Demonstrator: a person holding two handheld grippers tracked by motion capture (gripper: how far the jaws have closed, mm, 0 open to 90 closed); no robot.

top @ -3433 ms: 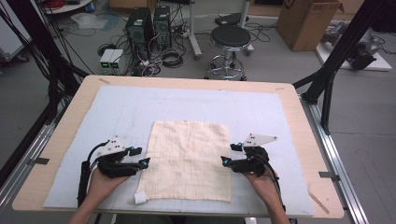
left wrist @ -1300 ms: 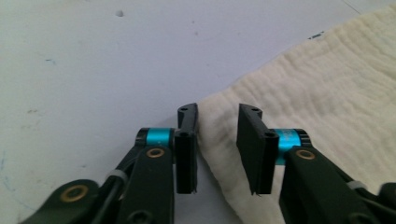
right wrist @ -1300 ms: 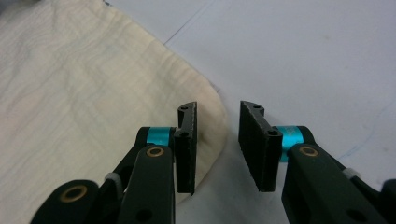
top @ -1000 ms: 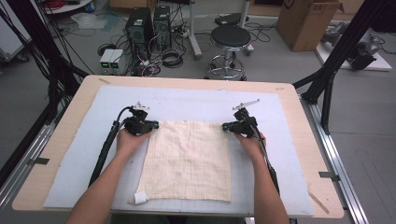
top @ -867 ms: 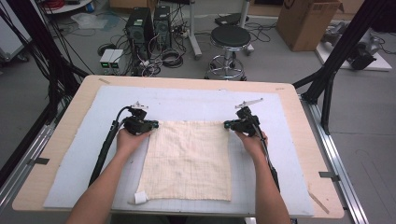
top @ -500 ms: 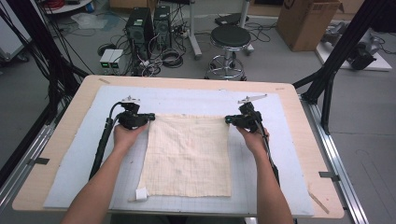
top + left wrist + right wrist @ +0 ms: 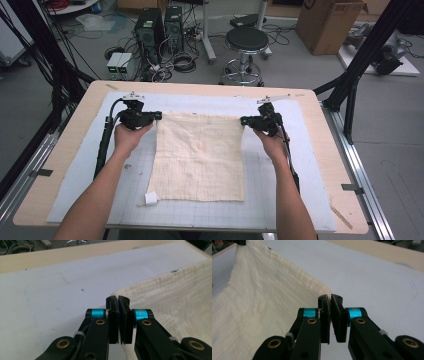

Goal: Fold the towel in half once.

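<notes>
Left hand-held gripper (image 7: 159, 115) was clamped tight on the far left corner of the cream cloth (image 7: 200, 155), jaws pinched right together on the fabric. Right hand-held gripper (image 7: 243, 120) had the far right corner, jaws closed on it too. Far edge of the cloth hung taut between them, just off the surface (image 7: 65, 165), while the near edge lay flat on the pale mat (image 7: 280, 200).

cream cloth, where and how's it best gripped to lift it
By its two far corners, as now: the left gripper and right gripper each come in level from the outer side, shut on the cream cloth. It lies flat and limp, so pinching the thin corner edges probably suits best.
</notes>
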